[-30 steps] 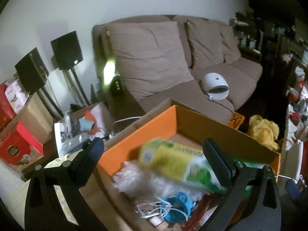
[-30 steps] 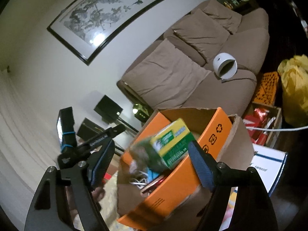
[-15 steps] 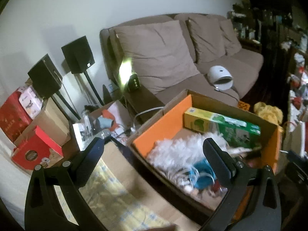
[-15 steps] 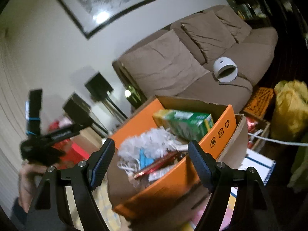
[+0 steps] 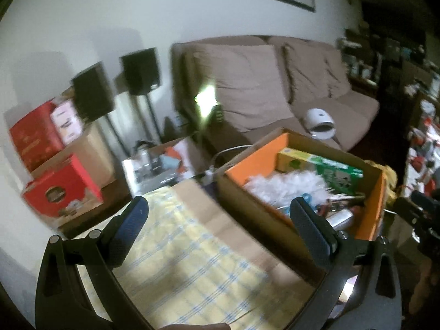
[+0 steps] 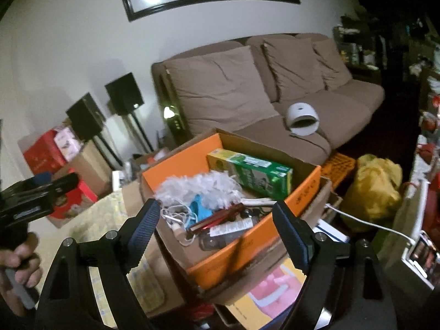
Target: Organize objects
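Note:
An open cardboard box with an orange inside (image 6: 192, 162) holds a green and yellow carton (image 6: 255, 174), a white feather duster (image 6: 203, 185), a blue item (image 6: 200, 209), a red item (image 6: 217, 218) and white cables. My right gripper (image 6: 217, 227) hangs in front of and above the box, its jaws opening with nothing between them. My left gripper (image 5: 221, 220) is open and empty over a yellow checked cloth (image 5: 192, 261), left of the box (image 5: 253, 162). A hand (image 6: 24, 258) holds the left gripper at the left edge of the right wrist view.
A brown sofa (image 6: 233, 96) with a white domed device (image 6: 302, 117) stands behind the box. Two black speakers on stands (image 6: 125, 96) and red boxes (image 5: 60, 192) are at the left. A yellow bag (image 6: 374, 184) and an orange crate (image 6: 338, 165) lie to the right.
The green carton has left the right gripper's jaws and come to rest flat at the back of the box. Both grippers have drawn back from the box, and the right view has rolled upright.

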The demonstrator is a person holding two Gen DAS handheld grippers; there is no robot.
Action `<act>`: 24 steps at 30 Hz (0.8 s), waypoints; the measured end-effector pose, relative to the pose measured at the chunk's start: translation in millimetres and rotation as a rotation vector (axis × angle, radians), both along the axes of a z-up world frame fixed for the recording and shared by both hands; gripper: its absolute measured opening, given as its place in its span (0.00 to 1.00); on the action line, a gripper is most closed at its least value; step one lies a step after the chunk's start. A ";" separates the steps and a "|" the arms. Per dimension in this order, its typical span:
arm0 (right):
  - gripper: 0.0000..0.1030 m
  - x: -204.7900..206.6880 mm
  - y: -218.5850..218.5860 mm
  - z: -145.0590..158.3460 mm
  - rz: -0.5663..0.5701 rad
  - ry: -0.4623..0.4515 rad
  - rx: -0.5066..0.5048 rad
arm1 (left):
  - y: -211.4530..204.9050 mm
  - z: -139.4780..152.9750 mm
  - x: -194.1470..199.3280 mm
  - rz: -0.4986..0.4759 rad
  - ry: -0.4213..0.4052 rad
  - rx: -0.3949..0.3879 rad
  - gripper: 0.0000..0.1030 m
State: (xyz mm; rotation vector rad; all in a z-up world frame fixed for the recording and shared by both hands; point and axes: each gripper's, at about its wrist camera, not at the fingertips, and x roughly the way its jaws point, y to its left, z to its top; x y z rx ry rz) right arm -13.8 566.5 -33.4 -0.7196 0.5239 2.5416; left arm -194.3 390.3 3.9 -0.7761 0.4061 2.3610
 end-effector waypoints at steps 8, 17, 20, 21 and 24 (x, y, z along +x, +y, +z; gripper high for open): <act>0.84 -9.9 -36.1 7.9 0.017 -0.058 0.066 | -46.0 -3.9 8.2 0.015 -0.051 0.041 1.00; 0.84 -8.5 -72.3 29.5 0.023 -0.053 0.142 | -81.6 17.3 30.7 0.000 -0.050 0.092 1.00; 0.84 -7.5 -81.5 35.6 0.027 -0.050 0.158 | -88.7 24.6 38.3 -0.013 -0.048 0.106 1.00; 0.84 -7.1 -84.8 38.1 0.027 -0.048 0.166 | -91.4 26.8 40.9 -0.016 -0.045 0.109 1.00; 0.84 -4.7 -92.0 44.0 0.031 -0.040 0.180 | -95.1 30.5 45.8 -0.020 -0.039 0.092 1.00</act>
